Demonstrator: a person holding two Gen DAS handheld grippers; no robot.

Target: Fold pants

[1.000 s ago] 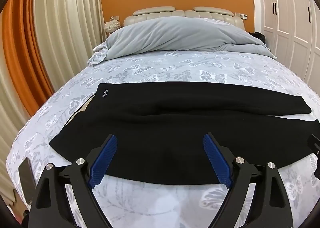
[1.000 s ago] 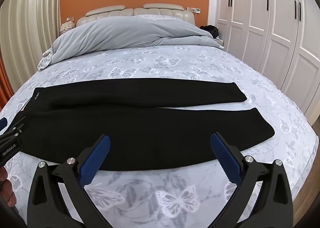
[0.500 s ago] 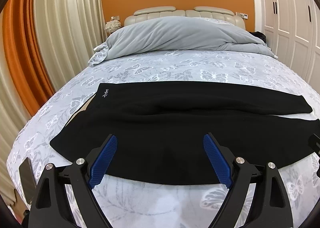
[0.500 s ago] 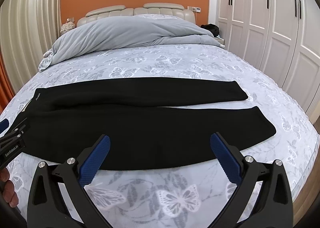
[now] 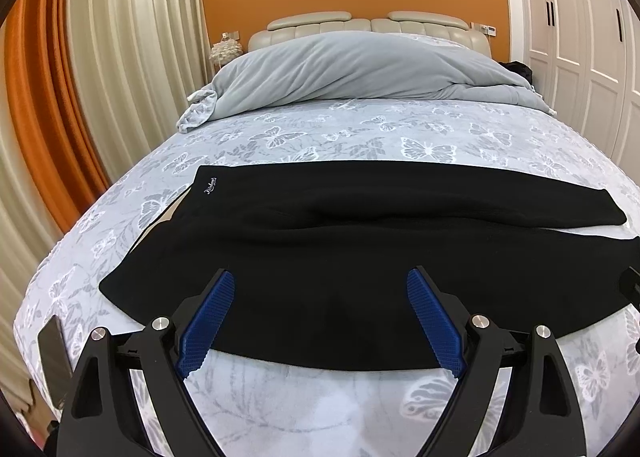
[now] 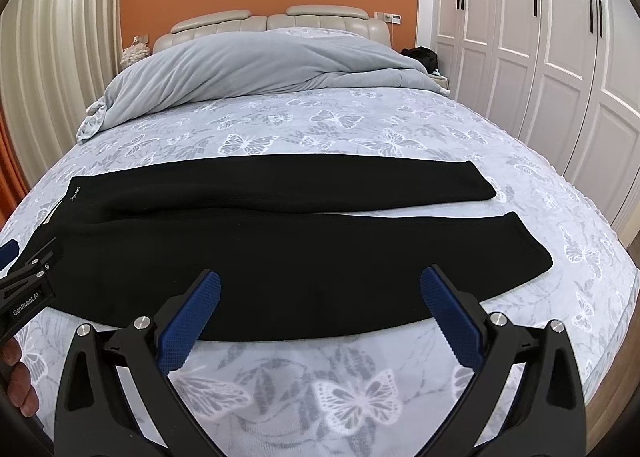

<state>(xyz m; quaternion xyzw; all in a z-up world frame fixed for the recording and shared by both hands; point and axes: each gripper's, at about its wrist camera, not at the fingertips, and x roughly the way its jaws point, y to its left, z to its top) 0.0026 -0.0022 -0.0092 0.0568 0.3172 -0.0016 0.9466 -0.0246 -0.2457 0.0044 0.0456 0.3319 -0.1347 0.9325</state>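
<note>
Black pants (image 5: 320, 241) (image 6: 280, 233) lie flat across the butterfly-print bed (image 5: 360, 129), waistband at the left, both legs stretching right. The far leg ends shorter (image 6: 476, 185), the near leg reaches further right (image 6: 532, 253). My left gripper (image 5: 320, 281) hovers open over the near edge by the waist end, nothing between its blue pads. My right gripper (image 6: 320, 281) hangs open above the near leg's front edge, also empty. In the right wrist view the left gripper's black body shows at the left edge, with a fingertip below it.
A grey duvet (image 5: 360, 69) is bunched against the padded headboard (image 5: 368, 23). Curtains (image 5: 100, 57) hang along the left side; white wardrobe doors (image 6: 540, 49) line the right. A dark phone-like object (image 5: 54, 357) lies at the bed's near left corner.
</note>
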